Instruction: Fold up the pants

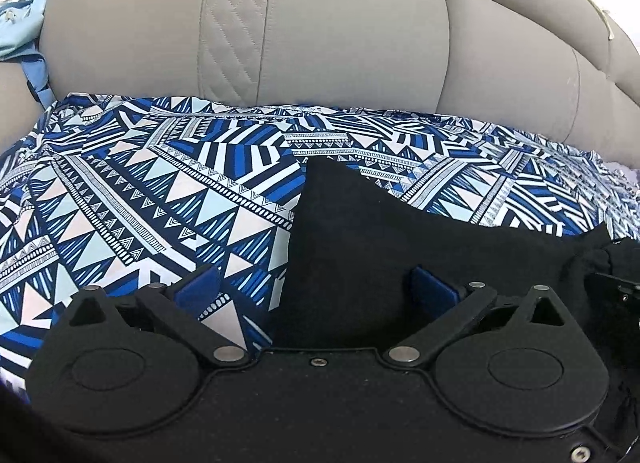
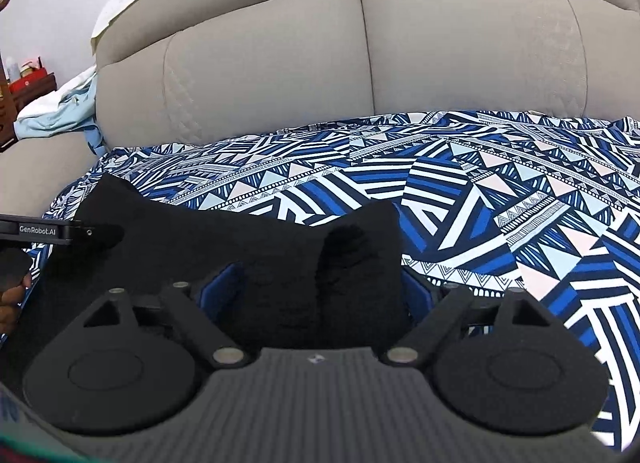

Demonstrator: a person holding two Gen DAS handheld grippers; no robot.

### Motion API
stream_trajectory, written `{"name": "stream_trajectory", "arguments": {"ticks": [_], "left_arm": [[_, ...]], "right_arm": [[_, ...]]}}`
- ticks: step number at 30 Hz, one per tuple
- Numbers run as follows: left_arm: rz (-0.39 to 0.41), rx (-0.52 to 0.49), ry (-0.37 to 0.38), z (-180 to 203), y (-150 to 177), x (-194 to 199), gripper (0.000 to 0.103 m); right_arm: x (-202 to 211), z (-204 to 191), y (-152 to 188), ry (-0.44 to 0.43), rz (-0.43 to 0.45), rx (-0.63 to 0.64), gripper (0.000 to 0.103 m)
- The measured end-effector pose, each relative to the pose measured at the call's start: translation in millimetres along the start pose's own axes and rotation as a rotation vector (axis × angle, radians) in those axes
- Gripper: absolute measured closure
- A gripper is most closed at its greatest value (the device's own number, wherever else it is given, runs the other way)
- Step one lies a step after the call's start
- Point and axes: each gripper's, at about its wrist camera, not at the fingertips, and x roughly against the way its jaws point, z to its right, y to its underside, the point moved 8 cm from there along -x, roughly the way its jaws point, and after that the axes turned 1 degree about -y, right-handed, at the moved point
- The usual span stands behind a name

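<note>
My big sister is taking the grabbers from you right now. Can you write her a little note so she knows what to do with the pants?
Left hand-held gripper: open, fingers wide, black pants lying between them, not pinched.
Right hand-held gripper: open too, with a bunched-up hump of the pants sitting between its blue pads.
The pants lie on the blue patterned sheet spread over the grey sofa, near the front edge.
Done: pants are on the sheet, but rumpled. I cannot tell if any fold is made.
Left: grip an edge with each gripper, smooth it flat, then fold.
</note>
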Motion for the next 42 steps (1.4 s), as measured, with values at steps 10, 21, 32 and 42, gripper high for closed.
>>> {"name": "stream_trajectory", "arguments": {"ticks": [10, 21, 32, 42], "left_arm": [[0.06, 0.017, 0.077, 9, -3, 7, 0.068], [0.14, 0.101, -0.084, -20, -50, -11, 0.085], [0.106, 0.077, -0.276, -59, -85, -85, 0.069], [0.104, 0.031, -0.322, -55, -83, -89, 0.063]], "right_arm": [[2, -12, 2, -0.054, 0.025, -0.032, 0.06], [-48, -34, -42, 0.002, 0.05, -0.023, 0.07], [-126, -48, -80, 0.11, 0.042, 0.067, 0.059], [-127, -43, -79, 0.121, 0.063, 0.036, 0.049]]}}
